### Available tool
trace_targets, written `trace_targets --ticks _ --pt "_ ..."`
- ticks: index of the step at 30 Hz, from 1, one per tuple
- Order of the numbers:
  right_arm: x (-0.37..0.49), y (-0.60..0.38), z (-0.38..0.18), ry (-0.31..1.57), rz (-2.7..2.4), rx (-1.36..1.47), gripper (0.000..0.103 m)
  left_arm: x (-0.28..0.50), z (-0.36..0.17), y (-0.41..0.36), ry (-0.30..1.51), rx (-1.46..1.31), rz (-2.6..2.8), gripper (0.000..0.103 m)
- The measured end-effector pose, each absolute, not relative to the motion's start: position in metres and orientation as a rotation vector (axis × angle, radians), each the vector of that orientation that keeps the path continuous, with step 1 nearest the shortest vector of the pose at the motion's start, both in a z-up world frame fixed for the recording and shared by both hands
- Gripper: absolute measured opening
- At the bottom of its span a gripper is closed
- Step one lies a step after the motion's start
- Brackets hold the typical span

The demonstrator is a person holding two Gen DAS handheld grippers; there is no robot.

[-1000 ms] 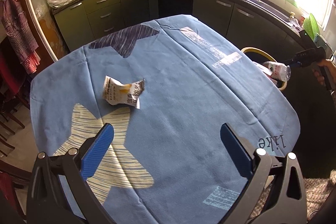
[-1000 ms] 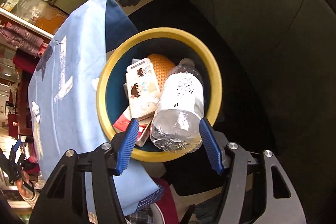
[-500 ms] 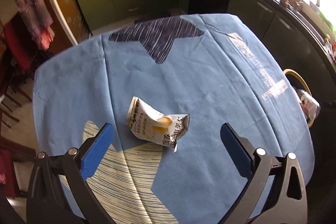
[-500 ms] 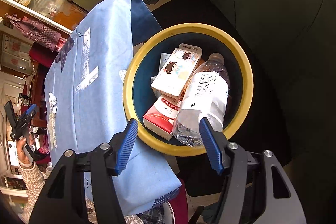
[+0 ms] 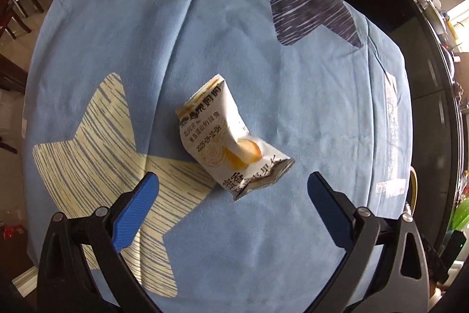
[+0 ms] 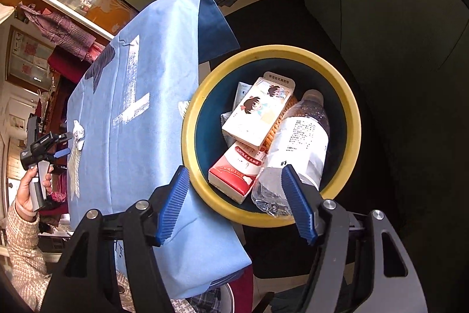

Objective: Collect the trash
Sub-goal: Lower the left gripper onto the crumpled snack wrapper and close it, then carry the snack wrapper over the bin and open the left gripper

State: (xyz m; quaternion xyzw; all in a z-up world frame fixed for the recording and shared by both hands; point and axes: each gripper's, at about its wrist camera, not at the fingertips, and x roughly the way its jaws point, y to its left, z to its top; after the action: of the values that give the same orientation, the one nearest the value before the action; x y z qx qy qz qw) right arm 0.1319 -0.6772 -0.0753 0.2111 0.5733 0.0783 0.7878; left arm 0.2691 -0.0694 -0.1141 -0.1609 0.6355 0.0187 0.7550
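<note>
Two wrist-camera views showed a kitchen table under a blue tablecloth (image 5: 234, 28) printed with pale and dark stars.

In the left wrist view, the left gripper (image 5: 233, 189) pointed steeply down at the cloth with its blue-padded jaws spread wide and nothing between the pads. A crumpled white snack wrapper (image 5: 227, 137) with yellow print and dark lettering lay on the cloth near the middle of the view, just above the gap between the fingertips, touching neither pad. A pale striped star sat at about 8 o'clock from the wrapper, a dark striped star at about 1 o'clock.

In the right wrist view, the right gripper (image 6: 236, 203) hung over a round bin with a yellow rim (image 6: 348, 96), which stood beside the table's edge. Its jaws had just been opening and stood wide, gripping nothing. A clear plastic bottle (image 6: 302, 134) lay inside the bin at about 4 o'clock, its base showing between the fingertips, the pads not pressing on it. Beside it rested a white carton with a cartoon girl (image 6: 258, 113) and a red and white box (image 6: 237, 172). At 9 o'clock, a person's hand (image 6: 32, 187) in a knitted sleeve held the other gripper over the cloth.
</note>
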Motion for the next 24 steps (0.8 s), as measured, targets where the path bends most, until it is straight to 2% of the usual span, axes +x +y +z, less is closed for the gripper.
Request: trace_targets --ticks 5,8,9,11,13,17,19,21,24 --pt "0.129 -0.672 -0.08 1.241 0.203 0.439 0.066 0.283 -0.131 -0.064 1.44 -0.442 0.07 0.094" --pt "0.129 -0.674 -0.084 1.242 0.209 0.439 0.067 0.289 -0.134 -0.067 1.44 -0.411 0.05 0.084" --pt "0.129 -0.674 -0.085 1.242 0.209 0.441 0.067 0.292 -0.133 -0.071 1.435 -0.382 0.03 0.075" --pt "0.129 -0.676 -0.086 1.241 0.211 0.445 0.067 0.296 -0.131 -0.075 1.429 -0.336 0.012 0.072" --pt "0.128 -0.679 -0.085 1.237 0.208 0.449 0.067 0.299 -0.129 -0.08 1.422 -0.286 -0.01 0.063" --pt "0.124 -0.68 -0.083 1.233 0.2 0.45 0.071 0.302 -0.122 -0.096 1.39 -0.181 -0.071 0.059" --pt "0.122 -0.681 -0.083 1.235 0.194 0.448 0.071 0.3 -0.117 -0.102 1.374 -0.139 -0.099 0.051" --pt "0.12 -0.681 -0.081 1.233 0.188 0.445 0.071 0.299 -0.112 -0.109 1.358 -0.095 -0.135 0.047" --pt "0.119 -0.681 -0.076 1.224 0.182 0.446 0.071 0.295 -0.105 -0.122 1.338 -0.034 -0.193 0.046"
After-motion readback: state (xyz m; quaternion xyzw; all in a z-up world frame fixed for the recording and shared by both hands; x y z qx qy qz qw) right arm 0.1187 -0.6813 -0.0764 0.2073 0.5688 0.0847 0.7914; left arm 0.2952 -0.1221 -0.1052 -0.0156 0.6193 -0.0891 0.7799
